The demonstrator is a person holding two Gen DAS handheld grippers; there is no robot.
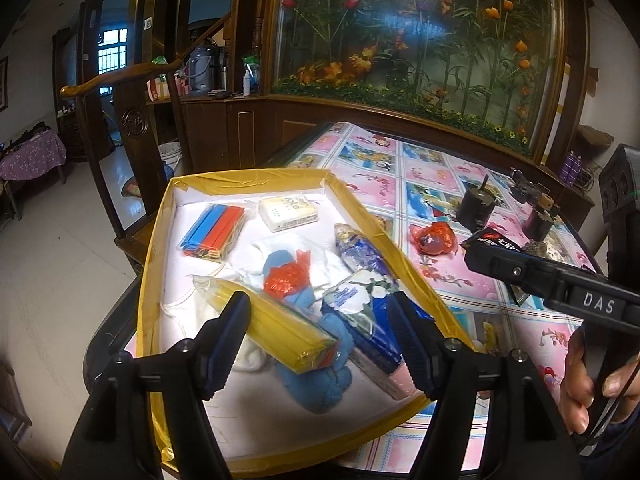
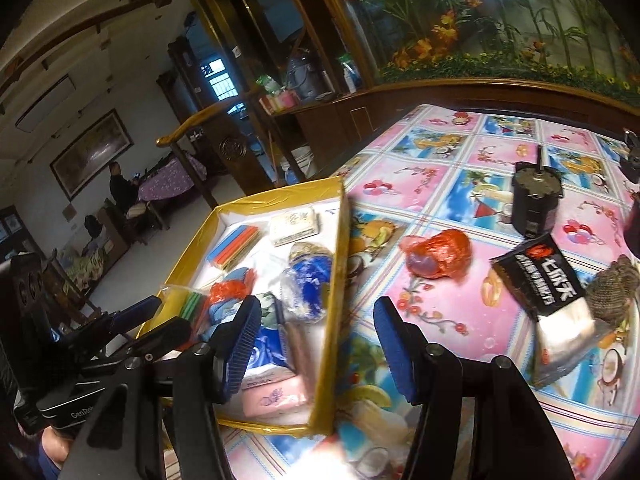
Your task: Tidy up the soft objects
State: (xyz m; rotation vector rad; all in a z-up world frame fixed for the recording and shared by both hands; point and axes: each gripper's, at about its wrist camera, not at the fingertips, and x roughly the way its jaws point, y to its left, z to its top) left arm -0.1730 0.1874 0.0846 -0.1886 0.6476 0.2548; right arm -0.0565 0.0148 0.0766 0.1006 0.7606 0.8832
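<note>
Soft objects are being gathered in a yellow-rimmed box (image 1: 152, 264) standing at the near corner of the bench (image 1: 404, 184). Already lying inside it are a blue plush toy (image 1: 316, 376), a white cloth (image 1: 180, 312), a yellow packet (image 1: 276, 332), a bundle of blue and orange strips (image 1: 212, 232), a small white tissue pack (image 1: 288, 210), a blue-and-white wrapped pack (image 1: 360, 252) and a blue floral tissue pack (image 1: 360, 312); a pink pack (image 2: 276, 394) is also being seen at the near end in the right wrist view.

Outside the box, on the patterned cloth of the bench, an orange plastic-wrapped bundle (image 2: 436, 254) is lying well apart from the box wall, and a black sachet (image 2: 540, 276) is lying further right beside a brownish knitted lump (image 2: 616, 284). These appear to be what is left to be sorted, so the task is judged to be well advanced but not finished. Two dark cylindrical motors (image 1: 476, 204) are standing beyond them and are presumably not meant for the box.

The left tool (image 1: 320, 336) is being held open over the box contents, with nothing gripped. The right tool (image 2: 316, 344) is likewise being held open and empty, straddling the near right wall of the box.
</note>
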